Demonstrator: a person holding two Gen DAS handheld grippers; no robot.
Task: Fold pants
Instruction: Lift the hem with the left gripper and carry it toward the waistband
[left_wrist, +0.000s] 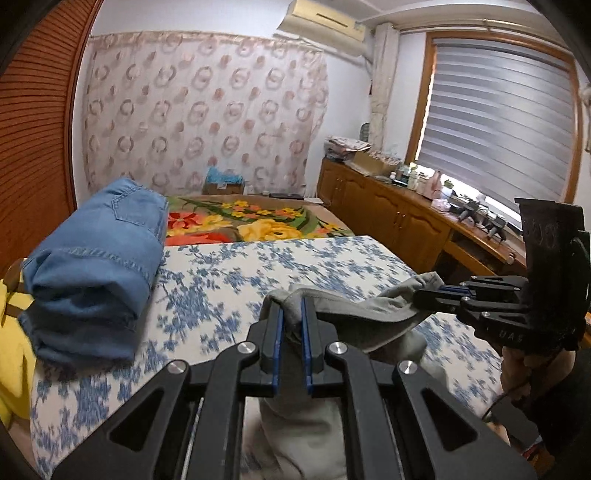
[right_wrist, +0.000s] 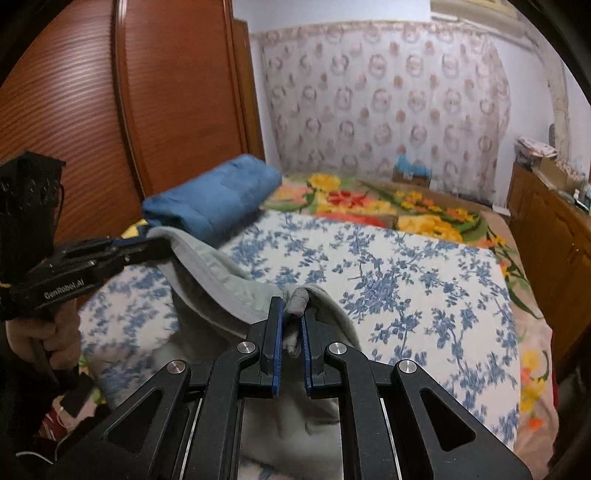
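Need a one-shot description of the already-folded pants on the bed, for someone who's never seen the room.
On the bed, find the blue-and-white floral sheet. At its far corner beside the brown slatted wardrobe lies the folded blue denim pants, a thick bundle. Unlike the grey pants gripped in both grippers, it lies untouched.

The grey cotton pants (left_wrist: 332, 314) are hanging between the left gripper (left_wrist: 292, 314) and the right gripper (left_wrist: 439, 291), which is lying to its right. Under both is lying the blue-and-white floral sheet (left_wrist: 229, 266). To the left of the left gripper, on the sheet, are sitting folded blue denim jeans (left_wrist: 96, 258), possibly touching the reddish wooden wardrobe (right_wrist: 177, 92) behind them.
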